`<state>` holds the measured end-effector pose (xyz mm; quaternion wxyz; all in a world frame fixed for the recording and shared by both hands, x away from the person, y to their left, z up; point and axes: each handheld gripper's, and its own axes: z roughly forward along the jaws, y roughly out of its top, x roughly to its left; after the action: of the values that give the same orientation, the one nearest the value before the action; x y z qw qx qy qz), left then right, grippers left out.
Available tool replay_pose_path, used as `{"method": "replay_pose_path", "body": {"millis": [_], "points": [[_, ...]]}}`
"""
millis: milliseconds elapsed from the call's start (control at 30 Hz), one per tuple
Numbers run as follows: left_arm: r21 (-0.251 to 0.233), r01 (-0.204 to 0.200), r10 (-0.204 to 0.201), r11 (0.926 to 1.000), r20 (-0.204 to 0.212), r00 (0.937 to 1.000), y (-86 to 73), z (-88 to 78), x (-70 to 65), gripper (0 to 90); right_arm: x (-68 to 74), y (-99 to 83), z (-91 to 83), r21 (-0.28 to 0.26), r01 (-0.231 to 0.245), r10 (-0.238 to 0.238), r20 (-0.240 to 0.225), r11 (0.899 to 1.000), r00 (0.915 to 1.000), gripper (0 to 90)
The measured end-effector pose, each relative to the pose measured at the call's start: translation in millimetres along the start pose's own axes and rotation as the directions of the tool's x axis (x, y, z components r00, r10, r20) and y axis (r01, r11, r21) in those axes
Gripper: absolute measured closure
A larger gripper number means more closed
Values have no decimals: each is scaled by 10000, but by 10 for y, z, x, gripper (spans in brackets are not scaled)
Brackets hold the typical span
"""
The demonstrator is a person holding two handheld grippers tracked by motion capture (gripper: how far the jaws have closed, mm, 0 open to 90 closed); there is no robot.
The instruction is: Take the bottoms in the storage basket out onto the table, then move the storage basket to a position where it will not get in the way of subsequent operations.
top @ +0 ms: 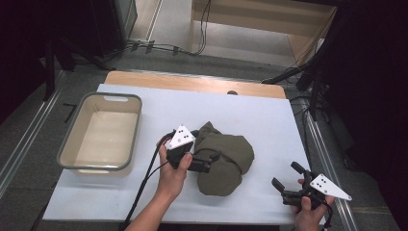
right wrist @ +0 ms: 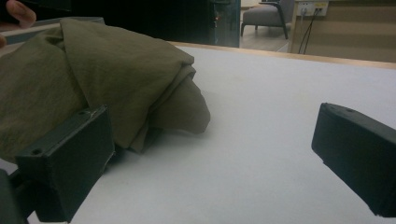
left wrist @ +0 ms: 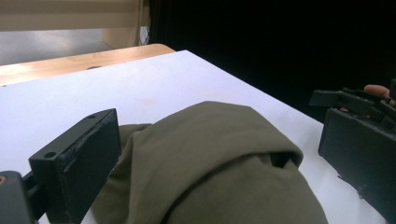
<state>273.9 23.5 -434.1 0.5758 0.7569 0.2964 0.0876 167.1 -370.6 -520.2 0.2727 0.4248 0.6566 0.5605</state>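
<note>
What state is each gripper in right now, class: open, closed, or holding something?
Left gripper: open, jaws spread at the olive cloth, not clamping it.
Right gripper: open, holding nothing, apart from the cloth.

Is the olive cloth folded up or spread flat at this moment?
Folded: the olive cloth sits as a bunched, rounded bundle with overlapping layers on the white table cover, not laid flat.

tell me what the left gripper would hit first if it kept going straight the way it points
Most likely the olive cloth bundle. The left gripper has its jaws spread wide, with the cloth lying directly ahead between them, no pad pressing on it. How close the cloth is, I can't tell exactly.
</note>
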Motion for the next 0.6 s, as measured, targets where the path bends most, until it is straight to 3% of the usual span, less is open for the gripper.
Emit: {"method": "replay_pose_path", "body": {"millis": [333, 600], "points": [[-199, 2, -7, 9998, -254, 9997, -105, -275, 58, 0, 0, -2, -4, -17, -36, 36, -5, 10000, 10000, 0], [-427, -253, 231, 9988, -512, 9984, -133, -568, 60, 0, 0, -3, -5, -9, -64, 64, 24, 10000, 10000, 0]]}}
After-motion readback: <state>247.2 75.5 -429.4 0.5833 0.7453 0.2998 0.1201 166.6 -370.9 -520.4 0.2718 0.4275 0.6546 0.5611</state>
